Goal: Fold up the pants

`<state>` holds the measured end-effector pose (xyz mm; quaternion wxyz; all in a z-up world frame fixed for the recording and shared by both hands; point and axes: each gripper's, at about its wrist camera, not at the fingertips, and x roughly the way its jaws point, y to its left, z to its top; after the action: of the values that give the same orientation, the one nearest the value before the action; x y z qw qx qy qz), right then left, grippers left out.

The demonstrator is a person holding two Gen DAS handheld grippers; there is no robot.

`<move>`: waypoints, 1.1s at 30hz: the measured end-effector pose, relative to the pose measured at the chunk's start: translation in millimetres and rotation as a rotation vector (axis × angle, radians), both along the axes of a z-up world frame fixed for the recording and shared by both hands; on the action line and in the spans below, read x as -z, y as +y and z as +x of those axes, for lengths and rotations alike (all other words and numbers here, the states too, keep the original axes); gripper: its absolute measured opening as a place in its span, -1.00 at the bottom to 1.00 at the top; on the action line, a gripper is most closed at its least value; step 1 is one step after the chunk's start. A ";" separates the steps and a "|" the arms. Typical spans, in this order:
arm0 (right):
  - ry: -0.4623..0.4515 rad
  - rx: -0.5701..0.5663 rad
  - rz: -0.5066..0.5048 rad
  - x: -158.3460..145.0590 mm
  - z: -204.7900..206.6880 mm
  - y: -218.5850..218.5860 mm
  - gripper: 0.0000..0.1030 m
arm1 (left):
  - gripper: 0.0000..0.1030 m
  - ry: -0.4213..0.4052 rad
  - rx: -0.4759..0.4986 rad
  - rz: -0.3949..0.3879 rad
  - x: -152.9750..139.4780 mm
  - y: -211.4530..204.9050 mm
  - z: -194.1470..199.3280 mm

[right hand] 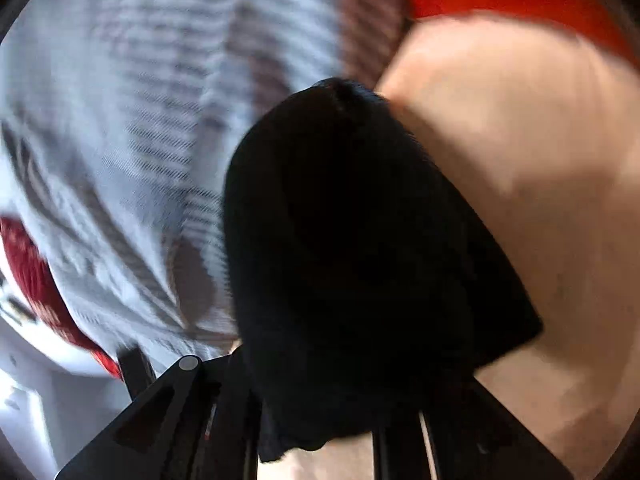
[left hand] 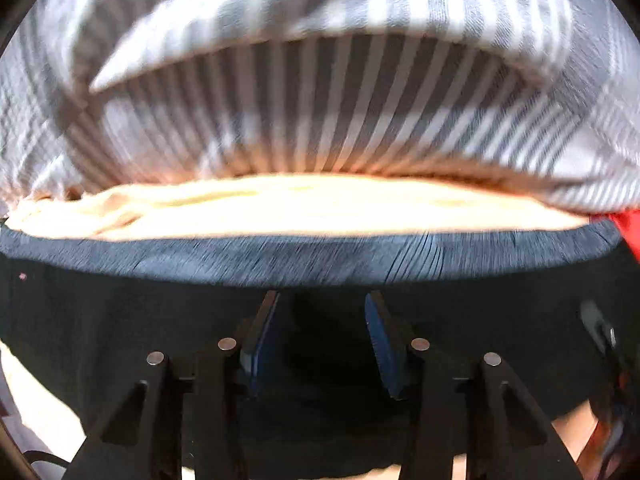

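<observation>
Left wrist view: left gripper [left hand: 322,312] low in the centre of the frame, jaws set apart with a clear gap, blue fingers [left hand: 260,344] to either side, nothing pinched between them. Black pants [left hand: 120,320] spread across the lower half of the frame, passing under and around the fingertips, with a ribbed grey-blue edge running in a band across the middle. Beyond that edge, a pale cream surface [left hand: 320,208]. Above it, filling the upper half, a striped grey-and-white cloth [left hand: 320,100], blurred. A sliver of red cloth [left hand: 628,228] at the right edge.

Right wrist view: right gripper [right hand: 340,400] at the bottom centre, fingertips buried in a bunched mass of the black pants, which rise from the jaws up to mid-frame; clamped on that fabric, though the tips themselves hidden. Striped cloth over the left half, blurred. Cream surface on the right side. Red cloth in the upper right corner, and a dark red patch [right hand: 36,280] at the left edge.
</observation>
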<state>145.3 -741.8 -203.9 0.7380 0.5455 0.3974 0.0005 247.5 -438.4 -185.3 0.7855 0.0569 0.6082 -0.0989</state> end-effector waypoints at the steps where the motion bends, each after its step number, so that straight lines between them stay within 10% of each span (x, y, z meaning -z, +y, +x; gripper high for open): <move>1: -0.010 -0.011 -0.009 -5.6 0.9 2.7 -0.76 | -0.10 -0.004 0.012 0.010 8.9 -6.3 4.0; 5: -0.028 -0.027 -0.040 -21.7 7.5 13.5 -0.76 | -0.10 -0.130 0.062 0.133 30.8 -25.7 -4.2; 14: -0.021 -0.068 -0.136 -61.3 18.0 46.0 -0.76 | -0.10 0.002 0.077 0.040 26.2 9.6 -67.5; 19: -0.033 -0.163 -0.301 -99.8 33.3 96.2 -0.76 | -0.13 -0.067 0.115 0.031 31.1 9.0 -82.1; 27: -0.015 -0.393 -0.646 -140.3 69.1 249.5 -0.75 | -0.13 -0.023 -0.030 -0.053 -16.1 141.6 -74.6; 33: 0.111 -0.572 -0.949 -84.0 94.3 400.8 -0.71 | -0.13 -0.007 -0.169 -0.003 -12.5 283.0 -76.2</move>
<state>239.5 -341.0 -119.9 0.8511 0.0230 0.5245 -0.0071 171.3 -155.4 -172.8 0.7932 0.0045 0.6081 -0.0328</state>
